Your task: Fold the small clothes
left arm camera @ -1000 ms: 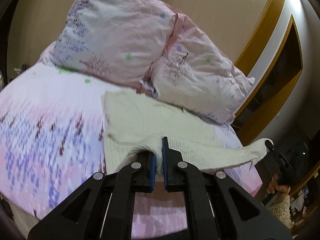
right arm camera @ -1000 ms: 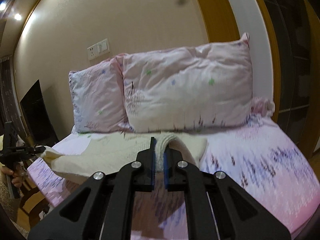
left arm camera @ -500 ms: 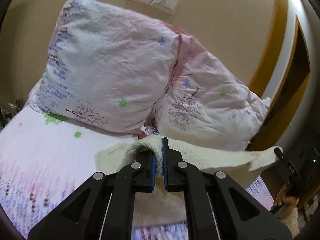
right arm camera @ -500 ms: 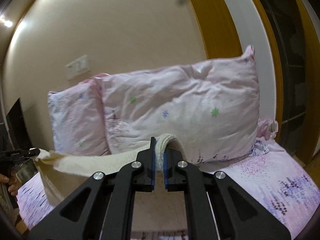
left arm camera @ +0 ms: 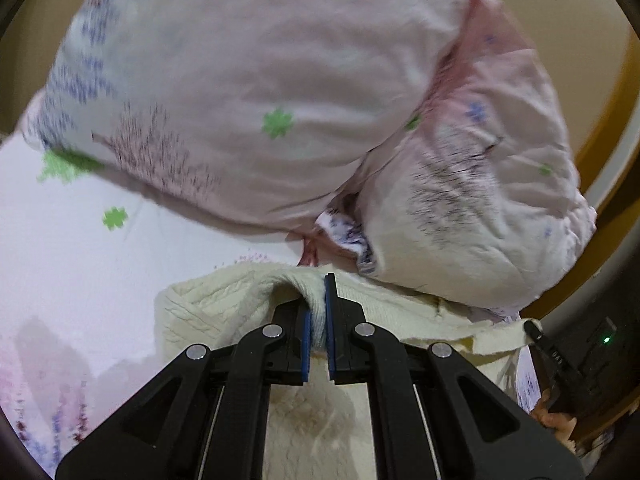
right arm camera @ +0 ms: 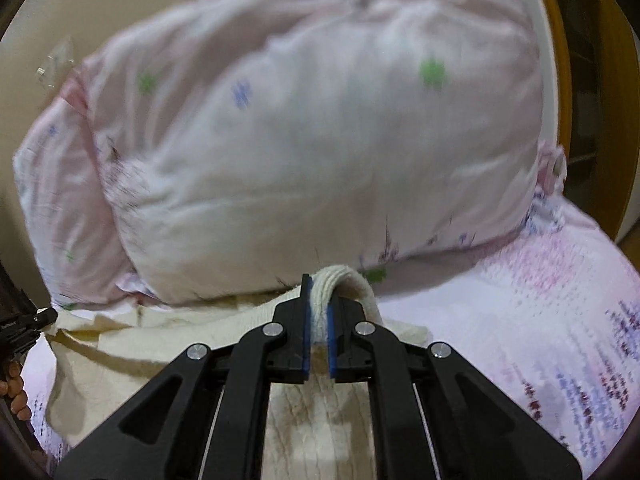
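A cream knitted garment (left arm camera: 224, 312) is held up by both grippers over the bed, close to the pillows. My left gripper (left arm camera: 317, 320) is shut on a bunched edge of it. My right gripper (right arm camera: 318, 316) is shut on another thick rolled edge (right arm camera: 352, 280) of the same garment (right arm camera: 120, 360). The cloth stretches between the two grippers and hangs below them. The right gripper also shows at the right edge of the left wrist view (left arm camera: 560, 364). The left gripper shows at the left edge of the right wrist view (right arm camera: 24, 324).
Two pink floral pillows (left arm camera: 248, 92) (right arm camera: 320, 140) lean against the beige wall right in front. The pink and white patterned bedsheet (left arm camera: 72, 260) (right arm camera: 560, 320) lies below. A wooden frame (right arm camera: 572, 80) runs along the right side.
Both grippers have carried the garment's held edge forward and down toward the pillows, which now fill the views. The grip on the cloth is the same.
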The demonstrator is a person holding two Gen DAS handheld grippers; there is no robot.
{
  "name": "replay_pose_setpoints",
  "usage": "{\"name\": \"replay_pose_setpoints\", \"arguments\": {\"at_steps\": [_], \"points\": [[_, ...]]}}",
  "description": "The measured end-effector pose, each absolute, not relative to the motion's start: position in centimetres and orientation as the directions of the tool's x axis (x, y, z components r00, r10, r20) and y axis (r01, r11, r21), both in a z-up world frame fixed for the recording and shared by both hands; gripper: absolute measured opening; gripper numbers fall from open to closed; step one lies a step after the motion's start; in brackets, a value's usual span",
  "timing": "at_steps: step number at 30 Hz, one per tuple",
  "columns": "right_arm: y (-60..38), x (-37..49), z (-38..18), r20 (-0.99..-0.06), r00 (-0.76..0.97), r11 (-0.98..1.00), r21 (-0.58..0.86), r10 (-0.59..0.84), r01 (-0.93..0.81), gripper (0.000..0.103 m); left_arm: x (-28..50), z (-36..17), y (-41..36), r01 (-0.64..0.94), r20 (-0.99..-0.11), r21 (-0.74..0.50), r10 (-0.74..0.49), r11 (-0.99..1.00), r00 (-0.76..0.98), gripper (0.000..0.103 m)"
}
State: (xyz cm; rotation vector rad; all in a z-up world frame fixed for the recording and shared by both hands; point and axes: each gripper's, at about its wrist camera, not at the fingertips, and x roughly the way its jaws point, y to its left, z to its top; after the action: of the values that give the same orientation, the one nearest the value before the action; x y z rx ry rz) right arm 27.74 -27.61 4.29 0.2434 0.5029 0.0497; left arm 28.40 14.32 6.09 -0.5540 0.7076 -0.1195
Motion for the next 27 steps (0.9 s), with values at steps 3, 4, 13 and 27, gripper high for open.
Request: {"name": "replay_pose_setpoints", "arguments": {"at_steps": [3,4,13,27], "points": [[-27.8,29.8,2.5,-0.538,0.836,0.962,0.269,0.106,0.051,0.006,29.7,4.3,14.9,-0.104,-0.597,-0.557,-0.310,0.824,0.739,0.005],[-27.9,30.4,2.0,-0.556,0.824,0.957,0.282,0.109,0.063,0.006,30.1,3.6,15.1,-0.116,-0.605,-0.571,-0.321,0.813,0.729,0.005],[-29.0,31.4,0.9,-0.614,0.780,0.932,0.342,0.122,0.124,0.044,31.2,1.4,15.6,-0.172,-0.630,-0.634,-0.374,0.754,0.681,0.015],[-33.3,23.3,0.7,-0.628,0.756,0.947,0.319,0.185,0.033,0.033,22.3,3.5,17.1,-0.128,-0.658,-0.461,-0.241,0.878,0.714,0.057]]}}
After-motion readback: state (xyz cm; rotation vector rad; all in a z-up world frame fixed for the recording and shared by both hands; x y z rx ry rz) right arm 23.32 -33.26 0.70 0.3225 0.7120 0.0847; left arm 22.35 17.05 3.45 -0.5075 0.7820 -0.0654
